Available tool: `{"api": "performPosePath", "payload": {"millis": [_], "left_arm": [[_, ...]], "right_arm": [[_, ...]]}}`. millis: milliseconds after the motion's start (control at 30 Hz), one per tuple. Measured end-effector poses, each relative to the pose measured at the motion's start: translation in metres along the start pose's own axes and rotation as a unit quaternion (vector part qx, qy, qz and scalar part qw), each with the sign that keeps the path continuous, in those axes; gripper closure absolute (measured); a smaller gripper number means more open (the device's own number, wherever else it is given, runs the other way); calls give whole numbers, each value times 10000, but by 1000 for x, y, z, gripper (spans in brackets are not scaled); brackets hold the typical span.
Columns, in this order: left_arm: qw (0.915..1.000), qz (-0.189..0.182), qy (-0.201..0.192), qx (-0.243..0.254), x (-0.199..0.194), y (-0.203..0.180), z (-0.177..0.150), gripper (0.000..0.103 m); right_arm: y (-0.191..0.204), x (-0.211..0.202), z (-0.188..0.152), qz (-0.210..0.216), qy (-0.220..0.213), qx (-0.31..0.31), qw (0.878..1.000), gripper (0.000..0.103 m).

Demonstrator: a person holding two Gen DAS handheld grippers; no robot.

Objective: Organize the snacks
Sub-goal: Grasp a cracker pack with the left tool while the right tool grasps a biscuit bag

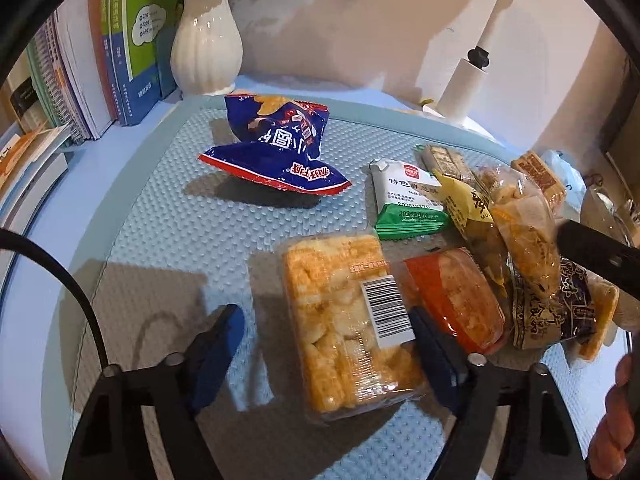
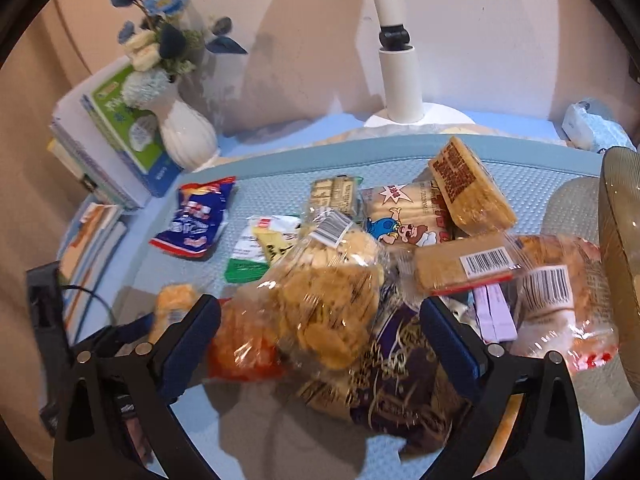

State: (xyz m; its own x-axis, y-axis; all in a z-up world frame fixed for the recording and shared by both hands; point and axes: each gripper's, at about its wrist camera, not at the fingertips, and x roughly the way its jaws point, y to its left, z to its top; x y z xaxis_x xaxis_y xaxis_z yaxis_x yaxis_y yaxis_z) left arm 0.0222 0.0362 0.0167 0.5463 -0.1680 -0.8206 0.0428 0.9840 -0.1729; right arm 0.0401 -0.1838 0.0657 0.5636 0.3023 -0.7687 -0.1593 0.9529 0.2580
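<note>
In the left wrist view my left gripper [image 1: 328, 344] stands open around a clear-wrapped pack of yellow rice crackers [image 1: 340, 304] lying on the blue mat [image 1: 160, 220]. Its right finger sits at the pack's barcode edge, while its left finger [image 1: 224, 344] is apart from the pack. My right gripper [image 2: 320, 332] is open over the snack pile, with a clear bag of crisps [image 2: 328, 300] and a purple pack [image 2: 400, 384] between its fingers. A blue snack bag [image 1: 276, 148] lies alone further back. A green-white packet [image 1: 408, 204] and an orange-red pack [image 1: 452, 296] lie beside the pile.
A white vase [image 1: 206, 40] and upright books [image 1: 100, 60] stand at the back left, a white lamp base [image 1: 464, 88] at the back. A glass bowl [image 2: 620, 240] is at the right edge. Someone's fingers [image 1: 616, 420] show at the lower right.
</note>
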Motion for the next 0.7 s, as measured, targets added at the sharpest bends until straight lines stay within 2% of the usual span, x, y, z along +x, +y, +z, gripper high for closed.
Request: {"api": "performPosePath", "payload": {"millis": [33,100,200,400,700], "left_arm": [[10000,21,-23,19,0,0,0,41],[9998,194,-64,82,-1,0,0,56],[9998,180,-102,81,-2,1,0,57],[9998,39,-175,27,-5,5,0,58],[9988,-92,-429,225,-29,-12,2,58]], "right_arm": [[0,5,1,10,45,33,10000,5],[1,12,2,-2,95,54,9999,7],[4,21,3,73,156,20,9998,19],[9,16,1,-96,-10,-175,9998,23],[14,-12,-2,-31,-315,-264,9992,32]]}}
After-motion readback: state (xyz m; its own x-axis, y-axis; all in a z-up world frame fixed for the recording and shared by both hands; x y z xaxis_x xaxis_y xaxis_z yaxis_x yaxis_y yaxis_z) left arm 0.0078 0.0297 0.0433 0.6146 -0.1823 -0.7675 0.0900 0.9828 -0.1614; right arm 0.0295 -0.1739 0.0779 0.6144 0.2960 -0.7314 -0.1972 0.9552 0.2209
